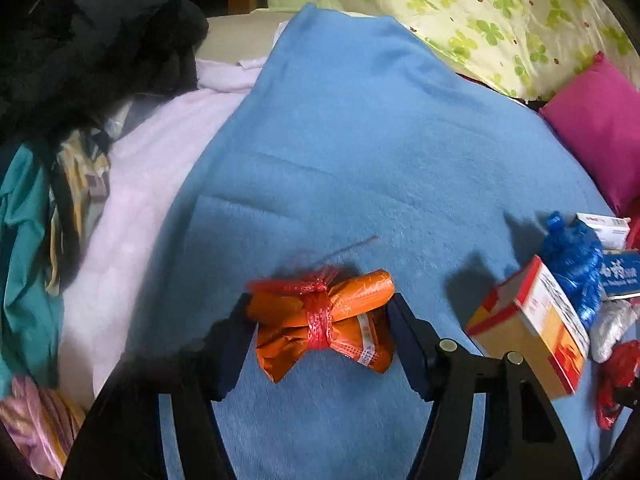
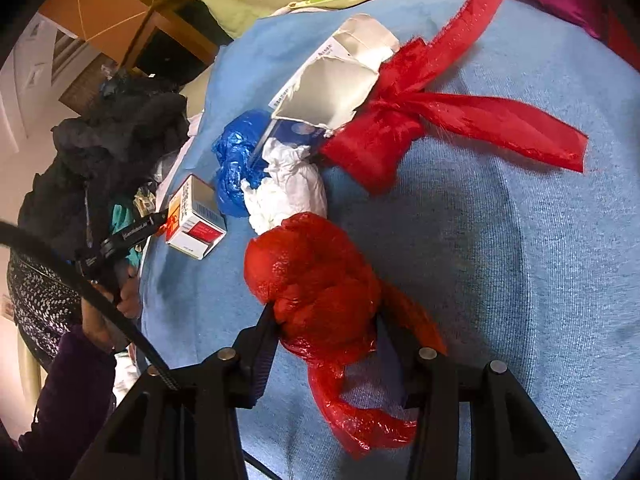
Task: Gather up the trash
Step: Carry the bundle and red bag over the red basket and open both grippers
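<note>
The left claw (image 1: 320,320) pinches an orange wrapper (image 1: 324,322) tied at its waist with red string, one finger pressed to each side; the wrapper sits between the fingertips, low over a blue blanket (image 1: 360,140); well to the claw's right lies a small heap of trash, nearest a carton (image 1: 532,328) with red and yellow faces tipped on its side, beyond it a blue bag (image 1: 576,264) and printed boxes; far to the claw's left are a pale pink sheet (image 1: 152,200) and a dark pile of clothes (image 1: 88,40); ahead and to the right, a clover-print pillow (image 1: 500,20) and a magenta cushion (image 1: 600,128). The right claw (image 2: 324,316) is clamped on a crumpled red bag (image 2: 316,280), whose tail trails back between the fingers; just ahead of it lies a white wad (image 2: 288,192), touching the red bag; beyond that, a torn white box (image 2: 340,88) and a red ribbon (image 2: 440,112) knotted beside it; ahead-left, the blue bag (image 2: 236,160) and the carton (image 2: 196,216); at far left the person's left hand (image 2: 116,304) grips the other tool.
</note>
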`<action>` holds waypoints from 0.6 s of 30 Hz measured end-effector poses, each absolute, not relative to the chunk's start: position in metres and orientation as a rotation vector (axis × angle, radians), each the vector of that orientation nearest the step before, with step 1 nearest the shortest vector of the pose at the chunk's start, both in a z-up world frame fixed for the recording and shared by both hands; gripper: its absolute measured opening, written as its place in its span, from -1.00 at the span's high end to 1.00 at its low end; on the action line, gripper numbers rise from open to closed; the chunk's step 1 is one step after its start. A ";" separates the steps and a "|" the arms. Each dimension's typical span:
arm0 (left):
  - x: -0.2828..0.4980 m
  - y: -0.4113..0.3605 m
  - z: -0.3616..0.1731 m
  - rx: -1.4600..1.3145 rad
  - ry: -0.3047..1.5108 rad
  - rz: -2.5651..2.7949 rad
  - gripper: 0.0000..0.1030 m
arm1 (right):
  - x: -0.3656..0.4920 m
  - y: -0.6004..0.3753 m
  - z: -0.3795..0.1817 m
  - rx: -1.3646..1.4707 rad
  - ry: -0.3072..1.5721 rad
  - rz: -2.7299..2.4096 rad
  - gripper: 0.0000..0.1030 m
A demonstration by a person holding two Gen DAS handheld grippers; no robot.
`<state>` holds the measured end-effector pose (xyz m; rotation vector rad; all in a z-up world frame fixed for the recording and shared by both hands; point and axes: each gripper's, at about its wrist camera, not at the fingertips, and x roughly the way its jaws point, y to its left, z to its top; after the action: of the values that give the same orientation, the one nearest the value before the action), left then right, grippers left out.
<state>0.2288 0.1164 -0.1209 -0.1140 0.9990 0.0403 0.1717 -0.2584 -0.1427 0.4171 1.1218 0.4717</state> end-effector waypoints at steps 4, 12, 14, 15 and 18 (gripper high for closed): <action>0.204 0.108 -0.111 -0.113 0.976 0.040 -0.30 | 0.167 -0.254 -0.137 0.388 1.095 0.468 0.05; 0.140 0.060 -0.056 -0.069 0.866 -0.042 -0.30 | 0.152 -0.268 -0.106 0.374 0.958 0.464 0.05; 0.130 0.040 -0.041 -0.051 0.843 -0.073 -0.30 | 0.144 -0.281 -0.090 0.386 0.884 0.456 0.05; 0.126 0.029 -0.034 -0.045 0.832 -0.094 -0.30 | 0.141 -0.287 -0.084 0.388 0.853 0.452 0.05; 0.119 -0.006 -0.016 -0.028 0.805 -0.161 -0.30 | 0.124 -0.307 -0.062 0.391 0.740 0.423 0.05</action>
<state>0.1187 -0.0055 -0.0158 -0.0281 0.8050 -0.1613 0.1240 -0.3074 -0.0615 0.3908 0.7396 0.4231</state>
